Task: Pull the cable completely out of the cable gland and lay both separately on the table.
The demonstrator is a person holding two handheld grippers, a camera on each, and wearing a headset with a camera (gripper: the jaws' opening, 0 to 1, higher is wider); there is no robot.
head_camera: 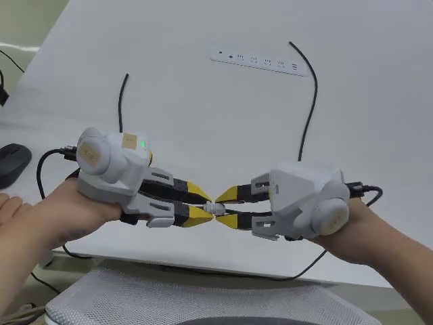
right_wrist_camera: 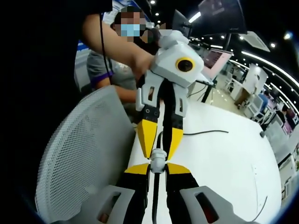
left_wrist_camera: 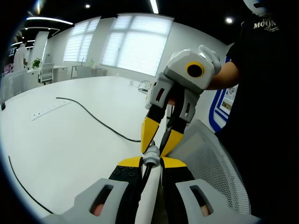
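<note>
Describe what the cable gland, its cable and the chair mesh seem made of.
Cable gland: pale grey, smooth, faint sheen; probably moulded plastic. Cable: matt black, curved; likely rubber or PVC jacket. Chair mesh: light grey open weave; fabric or plastic netting.

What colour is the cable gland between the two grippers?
White to light grey; the cable gland shows best in the right gripper view.

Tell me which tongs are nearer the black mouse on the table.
Left. The left tongs sit right of the mouse; the right tongs meet them tip to tip, farther right.
</note>
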